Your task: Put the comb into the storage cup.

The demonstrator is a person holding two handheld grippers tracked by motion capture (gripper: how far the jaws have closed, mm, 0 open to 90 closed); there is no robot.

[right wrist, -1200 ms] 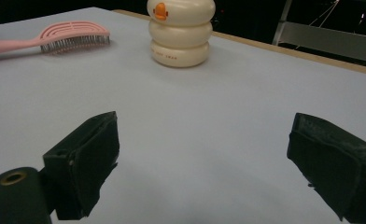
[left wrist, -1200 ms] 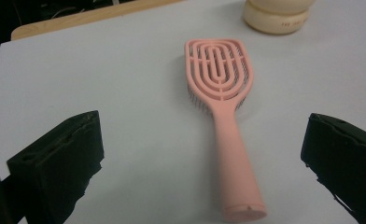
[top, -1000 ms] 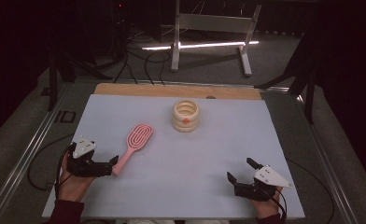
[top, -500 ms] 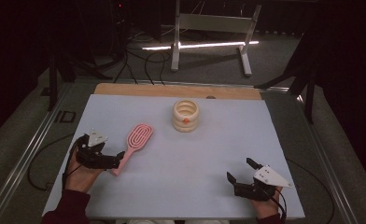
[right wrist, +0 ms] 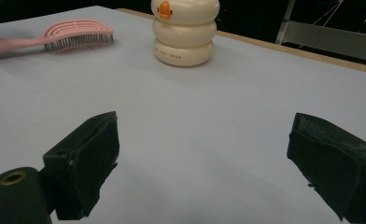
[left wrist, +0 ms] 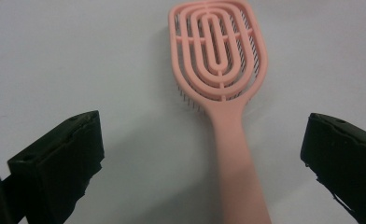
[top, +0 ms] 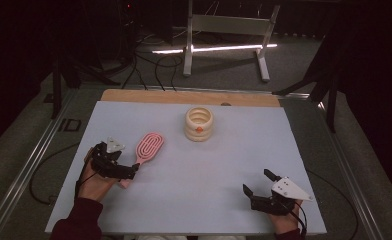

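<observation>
Bench (top: 184, 200): pale blue-white top, wooden strip along the far edge.

Pink hairbrush (top: 145, 150): flat on the left half of the bench, bristles down, oval slotted head toward the far side, handle toward the person. In the left gripper view, handle (left wrist: 237, 154) running down between the two jaws, touching neither.

Left claw (top: 129, 173): released, jaws spread wide to either side of the brush handle, low over the bench. Grey three-cornered plate on top; held in the person's left hand (top: 95, 180), dark red sleeve at the near edge.

Cream ringed container (top: 199, 124): three stacked rounded tiers, small orange mark on the front, upright at the middle of the far part of the bench, well apart from both claws, near the brush head but not touching.

Right claw (top: 258, 185): released, jaws wide apart, near the bench's near right corner. Bare bench surface between its jaws and the container.

Beyond the bench: metal stand legs, cables on a grey floor, dark surroundings.
</observation>
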